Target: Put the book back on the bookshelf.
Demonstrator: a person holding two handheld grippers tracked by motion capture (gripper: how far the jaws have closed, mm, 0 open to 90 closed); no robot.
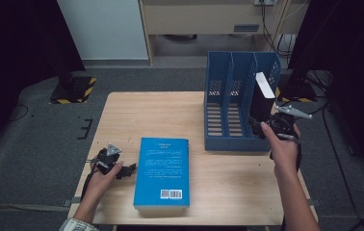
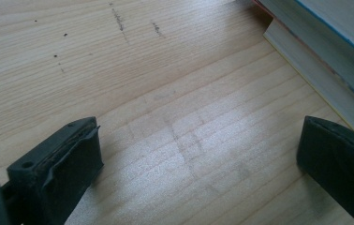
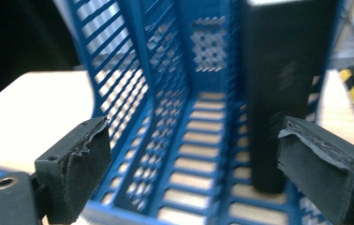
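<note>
High view: a wooden table (image 1: 170, 110) carries a blue file rack (image 1: 233, 120) with three compartments at the far right and a blue book (image 1: 162, 171) lying flat, back cover up, near the middle. A black book (image 1: 262, 98) stands upright in the rack's rightmost compartment, its white page edge uppermost. The right gripper (image 1: 257, 126), held in the person's right hand (image 1: 283, 149), sits at the near open end of that compartment, just at the foot of the black book; whether it touches the book cannot be told from this view. The left gripper (image 1: 131, 168) rests low over the table at the near left, just left of the blue book. Right gripper view: adds what the high view hides, namely that the jaws of the right gripper (image 3: 191, 173) stand wide apart with nothing clasped; the black book (image 3: 283, 84) rises beyond them, in line with the right-hand jaw and clear of both pads, while the rack's slotted floor and dividers (image 3: 165, 93) lie in the gap. Left gripper view: the left gripper (image 2: 198, 168) is likewise wide open and empty over bare wood (image 2: 142, 84), the blue book's page edge (image 2: 315, 75) lying at the upper right, beyond the right-hand jaw and apart from it.
</note>
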